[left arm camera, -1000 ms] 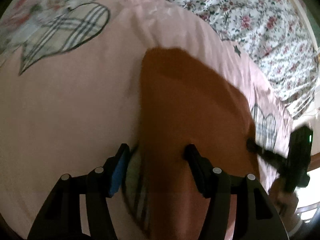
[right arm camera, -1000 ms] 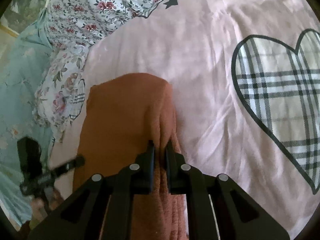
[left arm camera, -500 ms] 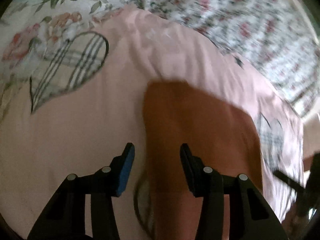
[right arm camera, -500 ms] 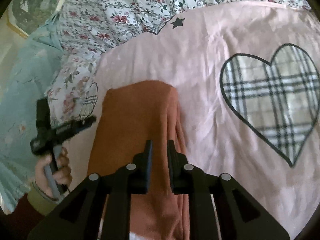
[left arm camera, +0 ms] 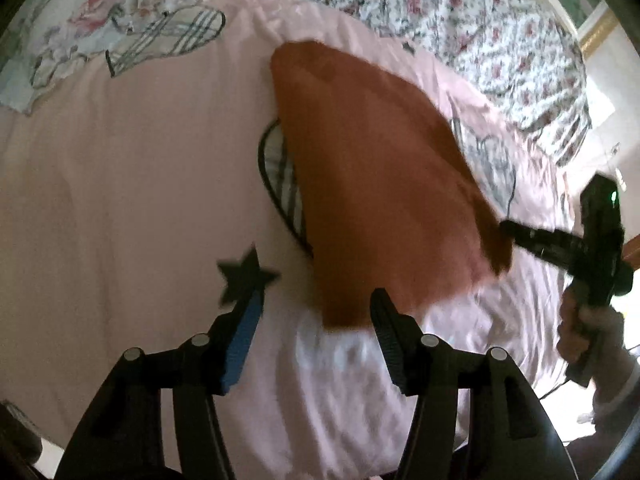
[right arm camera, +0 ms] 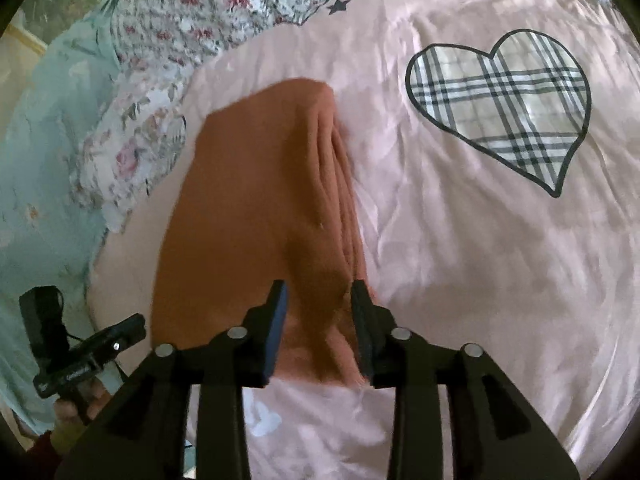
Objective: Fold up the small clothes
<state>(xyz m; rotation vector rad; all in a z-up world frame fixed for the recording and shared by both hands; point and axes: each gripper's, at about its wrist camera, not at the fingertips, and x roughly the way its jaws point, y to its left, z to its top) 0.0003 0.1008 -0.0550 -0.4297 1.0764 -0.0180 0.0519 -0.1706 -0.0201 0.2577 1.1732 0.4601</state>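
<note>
A rust-orange folded cloth (left arm camera: 372, 168) lies flat on the pink bedspread (left arm camera: 132, 184). My left gripper (left arm camera: 318, 300) hovers at its near end. Its jaws are opening and the pads stand clear of the fabric. In the right wrist view the cloth (right arm camera: 248, 208) shows stacked folded edges along its right side. My right gripper (right arm camera: 319, 292) hangs over the near part of that edge. Its jaws are opening too and do not press the cloth lying between them. Each gripper shows in the other's view: the right gripper (left arm camera: 510, 232) by the cloth's right corner, the left gripper (right arm camera: 132, 324) off its left side.
The bedspread carries plaid hearts (right arm camera: 500, 108) and a black star (left arm camera: 246, 276). A floral quilt (left arm camera: 460, 20) lies beyond it. Pale teal floral fabric (right arm camera: 44, 160) borders the left in the right wrist view. A hand (left arm camera: 580, 332) holds the right gripper's handle.
The right gripper, which was shut on the cloth's folded edge, has opened and drawn back. The left gripper has pulled back toward the cloth's near end, bringing a black star print into view.
</note>
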